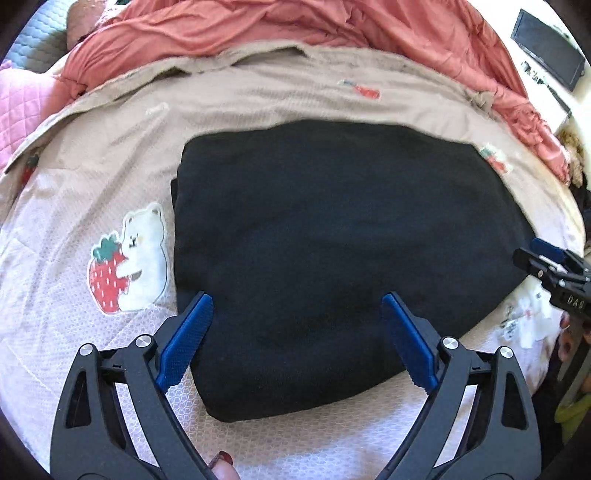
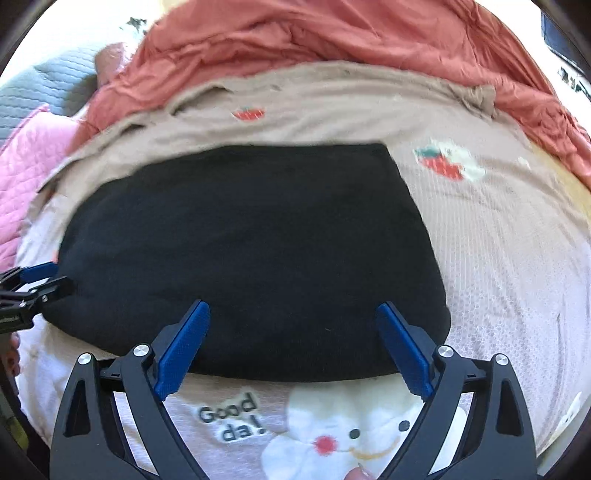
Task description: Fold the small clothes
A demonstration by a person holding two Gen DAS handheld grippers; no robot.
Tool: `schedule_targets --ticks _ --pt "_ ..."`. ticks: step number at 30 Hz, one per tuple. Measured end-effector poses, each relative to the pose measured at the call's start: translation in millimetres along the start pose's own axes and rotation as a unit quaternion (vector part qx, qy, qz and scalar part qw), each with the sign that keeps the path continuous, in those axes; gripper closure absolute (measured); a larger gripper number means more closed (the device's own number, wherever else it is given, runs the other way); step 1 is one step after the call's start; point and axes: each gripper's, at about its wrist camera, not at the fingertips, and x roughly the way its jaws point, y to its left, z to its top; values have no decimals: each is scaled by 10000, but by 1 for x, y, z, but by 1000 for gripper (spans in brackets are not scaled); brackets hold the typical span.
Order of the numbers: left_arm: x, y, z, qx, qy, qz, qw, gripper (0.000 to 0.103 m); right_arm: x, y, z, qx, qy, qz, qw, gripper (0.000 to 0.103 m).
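A black garment (image 1: 332, 251) lies folded flat on the bed; it also shows in the right wrist view (image 2: 251, 251). My left gripper (image 1: 297, 306) is open and empty, its blue pads (image 1: 188, 339) spread over the garment's near left part, just above it. My right gripper (image 2: 293, 314) is open and empty, spread over the garment's near right edge. The right gripper's tip shows at the right edge of the left wrist view (image 1: 546, 262). The left gripper's tip shows at the left edge of the right wrist view (image 2: 33, 280).
The garment rests on a beige-pink blanket (image 1: 110, 177) with a bear-and-strawberry print (image 1: 129, 258) and a "Good day" bear print (image 2: 332, 424). A crumpled coral duvet (image 1: 295, 26) lies behind. A pink quilted pillow (image 2: 22, 177) sits at far left.
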Motion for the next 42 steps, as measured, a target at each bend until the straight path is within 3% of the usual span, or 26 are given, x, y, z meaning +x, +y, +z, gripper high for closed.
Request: schedule_targets --ticks 7,13,24,42 --pt "-16 -1 2 -68 -170 -26 9998 14 -28 19 5 -348 -385 -105 9986 8" --pt "-30 2 7 -130 -368 -12 9992 9 -44 30 7 -391 -547 -15 9977 5" --pt "-48 16 13 -290 -582 -8 9979 9 -62 75 12 -881 -781 106 9930 5" --pt "-66 57 17 -746 -813 349 9933 9 -45 159 1 -1874 -682 459 9788 5"
